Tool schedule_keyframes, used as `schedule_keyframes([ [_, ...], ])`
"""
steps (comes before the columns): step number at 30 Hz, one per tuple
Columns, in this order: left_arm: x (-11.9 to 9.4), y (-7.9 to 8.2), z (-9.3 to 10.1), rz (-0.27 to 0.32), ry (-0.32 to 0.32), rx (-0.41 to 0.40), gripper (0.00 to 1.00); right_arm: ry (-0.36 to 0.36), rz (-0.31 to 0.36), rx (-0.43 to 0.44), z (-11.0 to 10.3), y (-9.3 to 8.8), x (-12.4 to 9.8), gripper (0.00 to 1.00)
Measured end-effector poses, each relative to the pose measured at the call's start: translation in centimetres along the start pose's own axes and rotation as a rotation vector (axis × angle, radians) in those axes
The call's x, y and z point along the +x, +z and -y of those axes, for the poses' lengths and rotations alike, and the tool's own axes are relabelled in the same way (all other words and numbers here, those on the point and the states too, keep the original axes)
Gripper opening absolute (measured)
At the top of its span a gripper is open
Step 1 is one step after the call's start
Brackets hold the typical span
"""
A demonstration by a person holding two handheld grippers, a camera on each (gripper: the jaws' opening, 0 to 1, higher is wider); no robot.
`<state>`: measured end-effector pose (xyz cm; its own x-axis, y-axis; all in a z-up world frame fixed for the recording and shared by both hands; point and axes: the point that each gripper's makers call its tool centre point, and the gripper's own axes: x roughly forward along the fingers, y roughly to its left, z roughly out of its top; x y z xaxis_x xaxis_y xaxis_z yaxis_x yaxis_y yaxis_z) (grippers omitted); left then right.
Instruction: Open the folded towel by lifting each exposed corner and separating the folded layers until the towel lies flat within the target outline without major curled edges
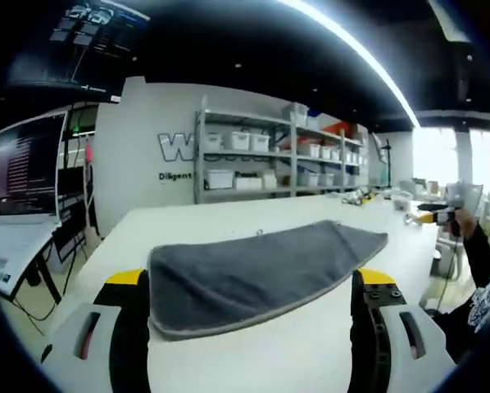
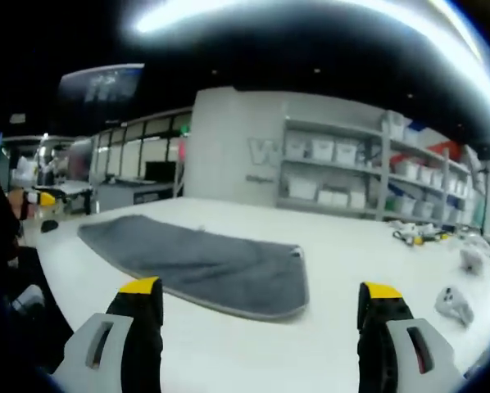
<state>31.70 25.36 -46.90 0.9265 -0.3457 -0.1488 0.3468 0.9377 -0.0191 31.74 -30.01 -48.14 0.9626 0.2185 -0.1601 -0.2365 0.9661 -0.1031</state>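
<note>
A folded dark grey towel (image 1: pixel 253 274) lies on the white table (image 1: pixel 294 352), stretching from the near left to the far right in the left gripper view. My left gripper (image 1: pixel 251 307) is open, its yellow-tipped jaws standing either side of the towel's near edge, a little short of it. In the right gripper view the same towel (image 2: pixel 204 262) lies ahead and to the left, its near right corner between the jaws. My right gripper (image 2: pixel 260 315) is open with nothing between its jaws, just short of the towel's near edge.
Metal shelves with white bins (image 1: pixel 278 155) stand against the back wall. Monitors (image 1: pixel 28 164) sit at the left. A person's sleeve and a second gripper (image 1: pixel 454 217) show at the right edge. Small tools and parts (image 2: pixel 458 303) lie on the table's far right.
</note>
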Motion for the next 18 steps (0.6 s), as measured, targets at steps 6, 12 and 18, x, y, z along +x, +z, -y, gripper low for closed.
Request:
schedule_keyframes([
  [6,-0.5,-0.7,0.5,-0.015,-0.008,-0.004,1.00,0.023,0.013,0.059,-0.7,-0.3,0.4,1.00],
  [12,-0.7,0.0,0.8,0.001,0.002,0.006,1.00,0.052,0.000,0.030,-2.1,-0.5,0.6,1.00],
  [18,-0.9,0.3,1.1,0.005,-0.002,0.007,1.00,0.050,0.021,0.027,-1.9,0.3,0.3,1.00],
])
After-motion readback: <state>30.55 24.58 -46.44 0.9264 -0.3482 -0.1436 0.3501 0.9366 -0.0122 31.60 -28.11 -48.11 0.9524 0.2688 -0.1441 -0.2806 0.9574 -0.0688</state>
